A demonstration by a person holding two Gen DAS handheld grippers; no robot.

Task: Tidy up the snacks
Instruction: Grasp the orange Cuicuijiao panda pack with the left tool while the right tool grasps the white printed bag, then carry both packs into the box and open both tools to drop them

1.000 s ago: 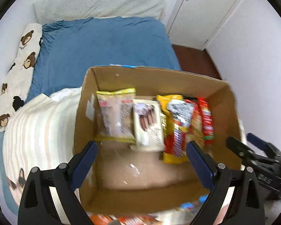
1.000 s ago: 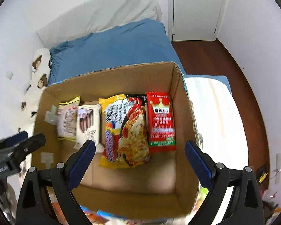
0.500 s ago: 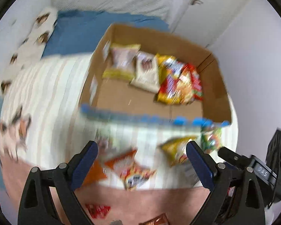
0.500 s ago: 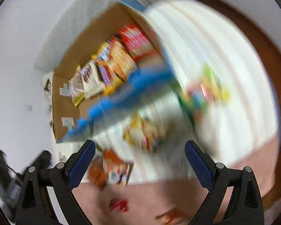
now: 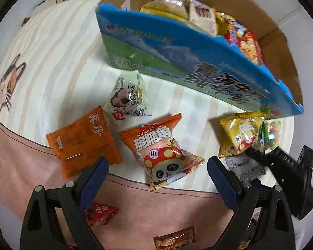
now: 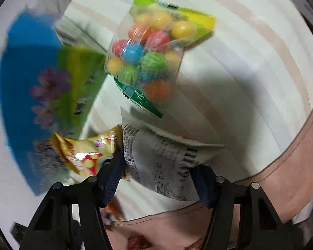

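Left gripper (image 5: 157,171): black plastic arms w/ 2 blue pads (silver rivets); right gripper (image 6: 156,171) same.

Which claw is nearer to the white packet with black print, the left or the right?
The right. The right claw is closing with the white packet between its fingers. The left claw hangs open over the panda snack bag, with the packet off to one side.

Right claw (image 6: 156,177) closing around white packet (image 6: 162,162); gumball bag (image 6: 148,56) beyond.
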